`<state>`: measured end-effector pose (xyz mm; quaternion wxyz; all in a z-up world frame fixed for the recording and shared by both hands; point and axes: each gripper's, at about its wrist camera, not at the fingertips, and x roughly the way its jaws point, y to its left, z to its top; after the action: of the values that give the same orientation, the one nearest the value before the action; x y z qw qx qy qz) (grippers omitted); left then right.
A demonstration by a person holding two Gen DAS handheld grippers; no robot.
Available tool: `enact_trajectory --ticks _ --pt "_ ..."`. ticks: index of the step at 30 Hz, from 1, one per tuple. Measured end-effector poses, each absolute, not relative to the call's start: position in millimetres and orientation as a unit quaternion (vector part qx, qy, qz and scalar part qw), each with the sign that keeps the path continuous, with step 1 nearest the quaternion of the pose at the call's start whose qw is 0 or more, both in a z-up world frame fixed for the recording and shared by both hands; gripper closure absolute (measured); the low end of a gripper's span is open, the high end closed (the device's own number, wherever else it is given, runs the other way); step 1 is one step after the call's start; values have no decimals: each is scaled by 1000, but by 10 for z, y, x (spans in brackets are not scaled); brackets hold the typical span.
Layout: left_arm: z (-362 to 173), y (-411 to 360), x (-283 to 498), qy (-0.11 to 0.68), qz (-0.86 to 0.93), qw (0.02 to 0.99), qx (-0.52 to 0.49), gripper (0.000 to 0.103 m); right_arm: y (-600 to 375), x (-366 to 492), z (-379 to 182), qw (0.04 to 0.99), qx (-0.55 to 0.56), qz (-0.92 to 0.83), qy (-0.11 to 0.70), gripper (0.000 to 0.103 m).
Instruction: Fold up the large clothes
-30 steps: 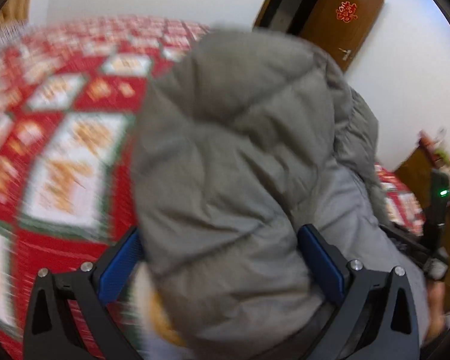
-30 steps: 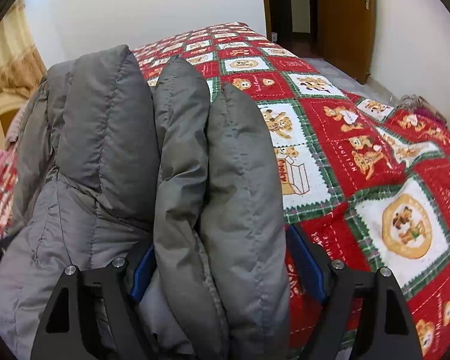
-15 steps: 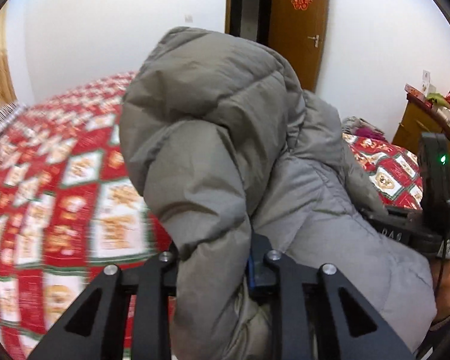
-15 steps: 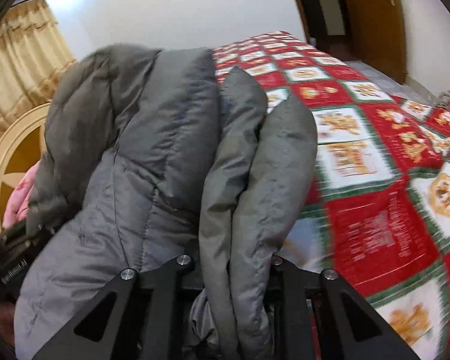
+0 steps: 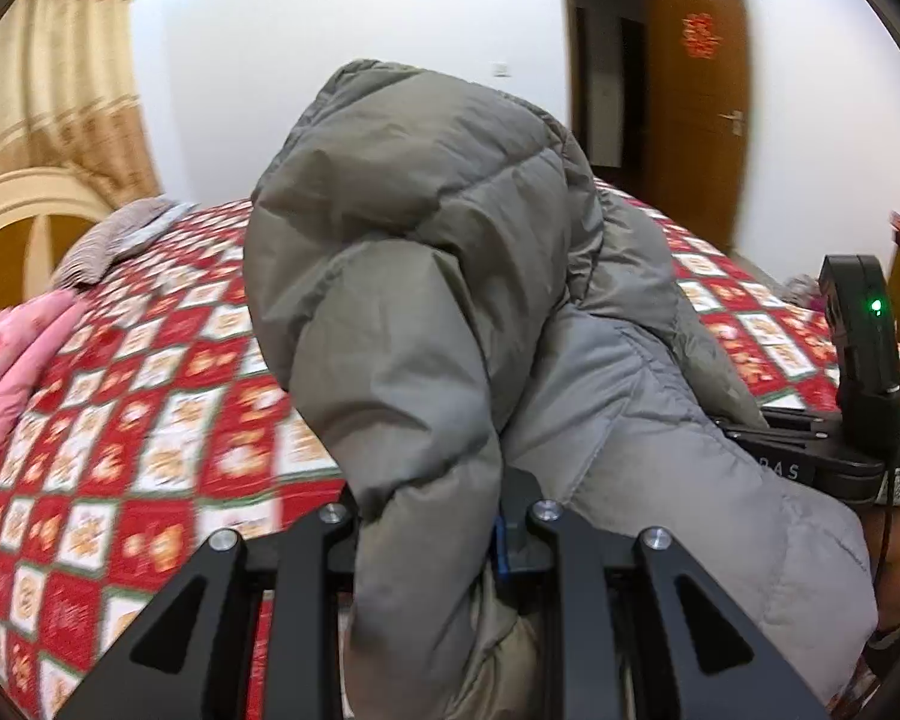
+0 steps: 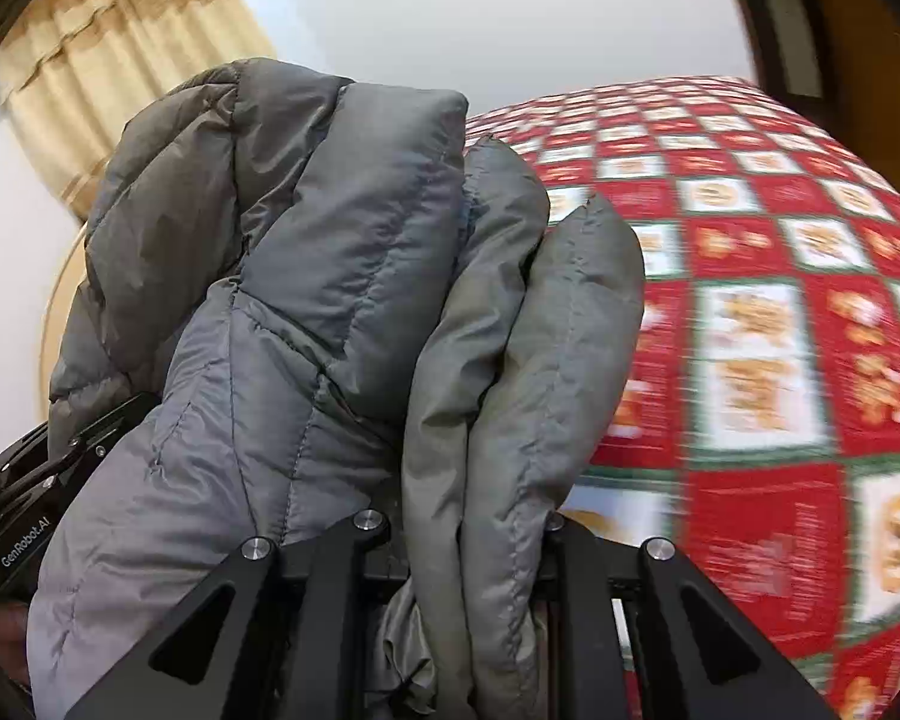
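Observation:
A grey puffer jacket [image 5: 426,276] is bunched and held up above the red patterned bedspread [image 5: 150,420]. My left gripper [image 5: 432,534] is shut on a thick fold of the jacket. My right gripper [image 6: 468,540] is shut on another padded fold of the same jacket [image 6: 306,276]. The right gripper's body also shows at the right of the left wrist view [image 5: 852,414], and the left gripper's body at the left edge of the right wrist view [image 6: 36,480]. The fingertips of both are hidden in the fabric.
The bed's quilt [image 6: 780,300] spreads below. Pink bedding [image 5: 12,360] and a grey cloth [image 5: 114,234] lie near the headboard [image 5: 24,222]. Curtains [image 5: 48,78] hang at the left; a wooden door [image 5: 696,96] stands open at the far right.
Both grippers closed from open onto the jacket's folds, then lifted it off the bed; both views swung toward the headboard and curtains.

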<state>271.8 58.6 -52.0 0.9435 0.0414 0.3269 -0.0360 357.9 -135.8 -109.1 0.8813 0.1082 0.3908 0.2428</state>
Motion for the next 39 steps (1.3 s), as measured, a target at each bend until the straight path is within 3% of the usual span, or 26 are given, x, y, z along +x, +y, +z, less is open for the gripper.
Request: enact_trajectory --ticks 11,13,17,27,31,36,39 --pt "-671 1498 2472 340 46 939 25 77 -122 3611 -1181 853 66 314 411 87" --pt "-754 1586 2447 351 56 934 25 72 30 3615 -1258 847 58 319 421 87" --pt "-963 1710 2436 370 78 925 26 50 148 3655 -1454 840 46 314 439 87" --pt "-1120 1818 2402 365 115 924 19 16 101 3742 -1584 838 30 308 449 80" --pt "-1206 1870 2422 366 117 923 12 13 70 3763 -1651 835 32 303 458 72" --pt "-1191 1863 2408 366 124 922 12 12 48 3795 -1663 831 34 305 463 70" --pt "-1083 1872 2329 360 139 922 18 12 -17 3735 -1569 837 40 299 456 63"
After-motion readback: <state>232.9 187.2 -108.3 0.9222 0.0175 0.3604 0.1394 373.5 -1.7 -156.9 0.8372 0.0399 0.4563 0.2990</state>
